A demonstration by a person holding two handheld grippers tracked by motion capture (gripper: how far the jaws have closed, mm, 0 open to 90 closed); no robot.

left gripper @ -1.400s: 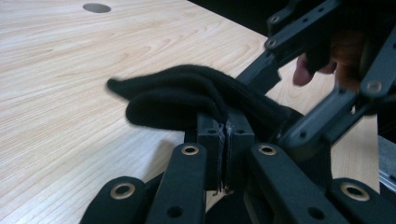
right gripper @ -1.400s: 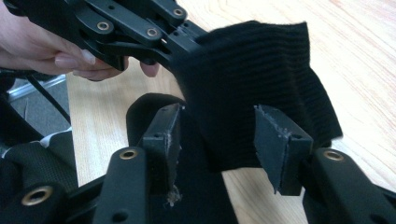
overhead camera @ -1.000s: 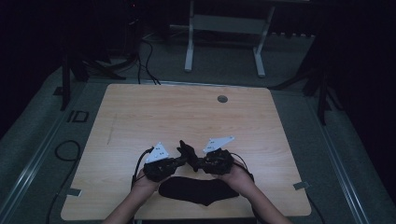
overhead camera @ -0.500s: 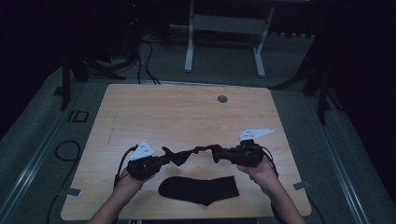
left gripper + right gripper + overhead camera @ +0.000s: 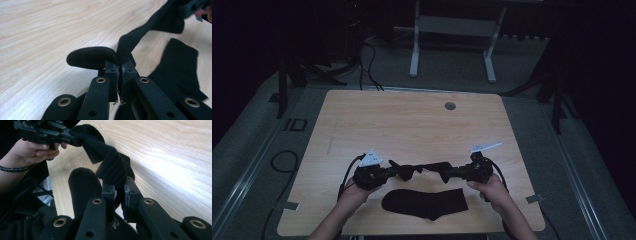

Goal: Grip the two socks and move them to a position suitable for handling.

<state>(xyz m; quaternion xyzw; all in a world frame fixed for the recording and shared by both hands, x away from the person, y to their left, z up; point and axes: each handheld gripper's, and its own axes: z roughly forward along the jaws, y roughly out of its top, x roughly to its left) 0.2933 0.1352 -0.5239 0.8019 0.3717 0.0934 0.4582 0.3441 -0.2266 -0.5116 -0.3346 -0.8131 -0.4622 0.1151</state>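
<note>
Across the near half of the bench (image 5: 412,125), a black sock (image 5: 424,167) hangs stretched in the air between the two tools, judged to be pulled straight so it can be laid flat and matched with its mate. That second sock (image 5: 424,204) lies flat on the wood at 6 o'clock from the stretched one, just below it, near the front edge.

At 9 o'clock of the stretched sock, the left hand-held gripper (image 5: 119,66) has its jaws pressed together on one end of the fabric, a loose flap folding over beside them. At 3 o'clock, the right hand-held gripper (image 5: 117,187) pinches the other end, bunched between its jaws.

Pale wood grain covers the bench, with a small round grommet (image 5: 450,106) toward 12 o'clock. Beyond lie a dark room, grey floor, cables (image 5: 367,60) and a white stand (image 5: 452,45).
</note>
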